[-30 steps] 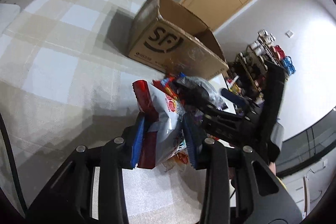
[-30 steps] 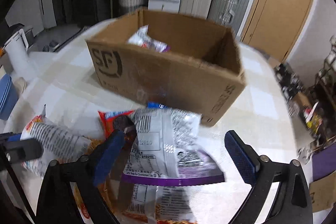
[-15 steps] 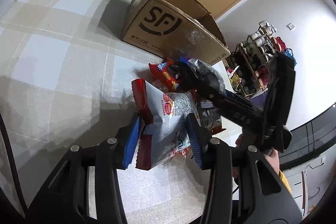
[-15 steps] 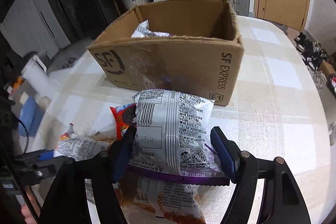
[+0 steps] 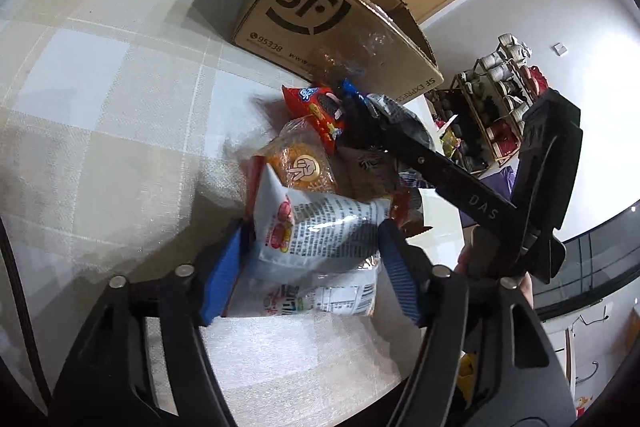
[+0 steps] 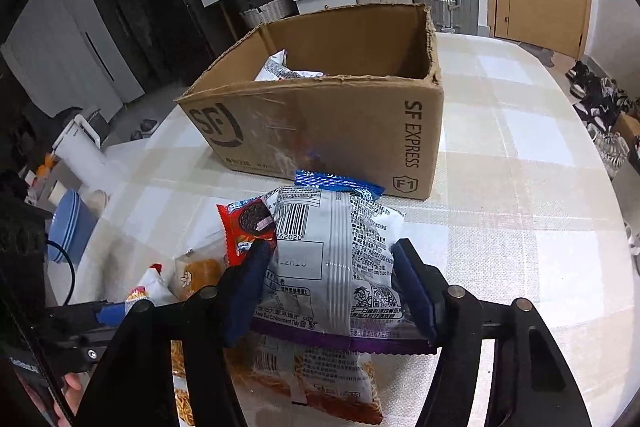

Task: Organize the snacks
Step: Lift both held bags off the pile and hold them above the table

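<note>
The left gripper (image 5: pixel 310 275) stands over a white and red snack bag (image 5: pixel 320 231); its jaws have just been opening, the bag lies between the blue pads, and whether they still touch its sides cannot be told. The right gripper (image 6: pixel 334 287) has just been closing its jaws on a silver snack bag with a purple edge (image 6: pixel 336 259), and both pads now press its sides.

Both bags belong to one heap near the front edge of the table (image 6: pixel 520 187), which wears a checked cloth. Around the silver bag lie a red cookie packet (image 6: pixel 248 227) touching its left side, a blue packet (image 6: pixel 336 183) just behind it, an orange wrapped cake (image 6: pixel 200 271) to the left and an orange noodle bag (image 6: pixel 332 379) beneath. The red packet and the cake crowd the right gripper's left finger.

Behind the heap stands an open cardboard box (image 6: pixel 340 131), with one silver packet (image 6: pixel 276 69) inside against its left wall.
</note>
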Action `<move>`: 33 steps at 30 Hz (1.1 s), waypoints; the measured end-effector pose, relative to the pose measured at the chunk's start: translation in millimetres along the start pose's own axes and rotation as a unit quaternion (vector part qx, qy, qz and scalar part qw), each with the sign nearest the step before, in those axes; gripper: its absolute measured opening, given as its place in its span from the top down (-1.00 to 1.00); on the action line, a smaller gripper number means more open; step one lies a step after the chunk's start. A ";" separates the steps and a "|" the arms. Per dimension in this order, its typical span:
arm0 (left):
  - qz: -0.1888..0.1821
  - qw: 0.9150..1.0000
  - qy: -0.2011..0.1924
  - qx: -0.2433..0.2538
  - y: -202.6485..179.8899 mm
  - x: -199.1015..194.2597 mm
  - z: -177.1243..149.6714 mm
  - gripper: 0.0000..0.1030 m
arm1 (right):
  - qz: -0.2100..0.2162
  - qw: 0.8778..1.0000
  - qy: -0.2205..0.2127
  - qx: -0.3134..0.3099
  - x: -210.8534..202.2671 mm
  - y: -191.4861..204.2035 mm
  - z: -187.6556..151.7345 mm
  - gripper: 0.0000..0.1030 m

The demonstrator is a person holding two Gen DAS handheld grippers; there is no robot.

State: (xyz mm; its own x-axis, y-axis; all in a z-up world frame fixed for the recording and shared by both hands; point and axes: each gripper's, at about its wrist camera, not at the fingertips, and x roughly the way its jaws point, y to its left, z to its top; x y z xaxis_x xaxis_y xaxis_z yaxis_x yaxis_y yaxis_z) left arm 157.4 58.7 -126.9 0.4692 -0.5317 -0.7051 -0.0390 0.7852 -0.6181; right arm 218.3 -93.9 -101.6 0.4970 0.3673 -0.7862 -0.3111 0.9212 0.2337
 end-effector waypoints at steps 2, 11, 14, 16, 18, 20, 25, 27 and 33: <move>0.003 1.000 0.001 0.004 -2.6 -0.1 -0.4 0.05 | 0.005 1.000 -0.003 0.004 -2.0 -2.4 -0.2 -0.19; 0.023 0.999 -0.008 0.040 -11.5 -15.2 -10.2 0.27 | 0.027 0.999 -0.010 0.029 -11.3 -14.8 -3.2 -0.14; 0.023 0.999 -0.010 0.038 -6.9 -19.3 -11.0 0.29 | 0.035 0.998 -0.014 0.041 -17.0 -19.6 -5.7 -0.12; 0.025 0.999 -0.014 0.034 -3.0 -24.7 -12.3 0.30 | 0.039 0.998 -0.016 0.044 -19.9 -20.9 -7.5 -0.09; 0.026 0.999 -0.018 0.030 2.4 -30.8 -12.6 0.32 | 0.045 0.998 -0.016 0.051 -24.1 -23.6 -10.3 -0.07; 0.025 0.999 -0.021 0.025 8.7 -37.7 -12.6 0.34 | 0.046 0.997 -0.018 0.057 -28.5 -26.9 -13.5 -0.07; 0.022 0.999 -0.040 0.002 30.7 -58.9 -11.7 0.50 | 0.048 0.996 -0.012 0.072 -35.0 -35.0 -24.0 -0.02; 0.020 0.999 -0.046 -0.006 38.6 -64.9 -10.8 0.50 | 0.051 0.995 -0.009 0.083 -37.7 -40.3 -28.2 -0.02; 0.014 0.999 -0.047 -0.010 47.6 -71.1 -13.8 0.49 | 0.047 0.992 -0.014 0.113 -49.0 -59.3 -38.7 0.00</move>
State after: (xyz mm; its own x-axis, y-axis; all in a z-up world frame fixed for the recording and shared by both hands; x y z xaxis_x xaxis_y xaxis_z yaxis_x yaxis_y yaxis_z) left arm 110.0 129.6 -111.0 0.5491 -0.4763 -0.6867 -0.0711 0.7921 -0.6062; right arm 181.1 -171.5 -99.1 0.4978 0.4531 -0.7395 -0.1697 0.8871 0.4293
